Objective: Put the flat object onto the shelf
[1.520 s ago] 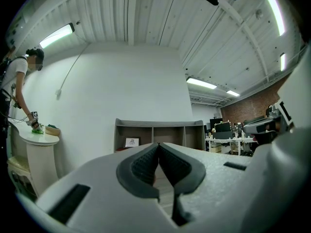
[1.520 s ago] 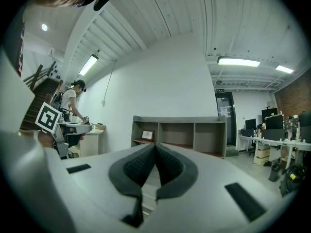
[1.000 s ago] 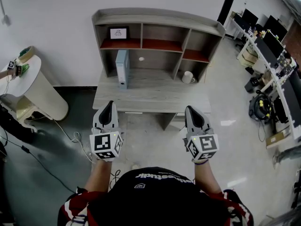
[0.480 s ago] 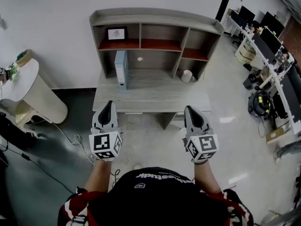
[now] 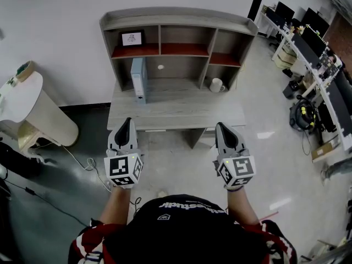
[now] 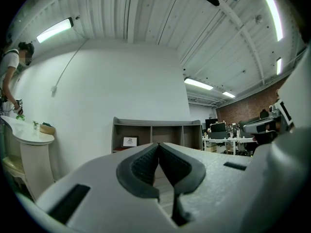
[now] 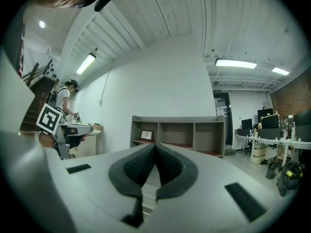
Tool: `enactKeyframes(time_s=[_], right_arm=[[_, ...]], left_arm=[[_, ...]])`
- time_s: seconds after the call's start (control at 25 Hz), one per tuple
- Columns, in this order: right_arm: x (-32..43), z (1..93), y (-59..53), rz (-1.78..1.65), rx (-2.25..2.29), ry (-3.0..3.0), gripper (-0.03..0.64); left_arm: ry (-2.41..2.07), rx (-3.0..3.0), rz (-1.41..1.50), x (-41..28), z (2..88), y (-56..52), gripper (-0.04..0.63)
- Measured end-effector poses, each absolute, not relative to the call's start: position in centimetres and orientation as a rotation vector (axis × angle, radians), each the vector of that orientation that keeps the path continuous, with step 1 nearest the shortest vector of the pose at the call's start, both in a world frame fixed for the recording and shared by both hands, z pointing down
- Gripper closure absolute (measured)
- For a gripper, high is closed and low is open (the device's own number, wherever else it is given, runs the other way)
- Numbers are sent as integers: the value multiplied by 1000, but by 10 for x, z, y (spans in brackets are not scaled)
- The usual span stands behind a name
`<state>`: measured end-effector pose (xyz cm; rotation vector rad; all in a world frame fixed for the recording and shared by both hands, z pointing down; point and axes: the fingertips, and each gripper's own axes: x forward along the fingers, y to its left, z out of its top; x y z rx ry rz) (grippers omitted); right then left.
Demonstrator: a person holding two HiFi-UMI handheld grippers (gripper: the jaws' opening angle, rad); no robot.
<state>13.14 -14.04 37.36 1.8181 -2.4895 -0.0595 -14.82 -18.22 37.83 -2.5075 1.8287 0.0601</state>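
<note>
While you stand back from the desk (image 5: 176, 114), both tools are held level in front of your chest, side by side and well apart, each with its marker cube towards you. Your left gripper (image 5: 128, 122) has its fingers pressed together with nothing between them; its own view shows the dark pads (image 6: 146, 164) meeting at the tip. Your right gripper (image 5: 221, 127) is closed and empty in the same way, its pads (image 7: 167, 166) touching along the front. Both tips hang over the floor, just short of the desk's near edge, and neither touches anything.

Past the grippers, the grey desk top is mostly bare. The flat object (image 5: 138, 78), pale blue, stands upright on its edge on the desk top towards the left, at the mouth of the shelf's lower row, well apart from both grippers. The shelf (image 5: 176, 20) sits at the back of the desk against the white wall. A small picture frame (image 5: 132, 38) stands in its upper left compartment, and a white mug (image 5: 216, 84) sits in the lower right one.

Further off, a round white table (image 5: 22, 100) stands to the left, and workbenches (image 5: 319, 54) with monitors run along the right.
</note>
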Motion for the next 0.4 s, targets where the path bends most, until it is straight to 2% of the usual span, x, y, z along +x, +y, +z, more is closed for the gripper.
enactKeyframes(time_s=[0.4], right_arm=[[137, 371, -136, -64, 1822, -2494, 614]], left_arm=[[1818, -2513, 66, -140, 377, -178, 588]])
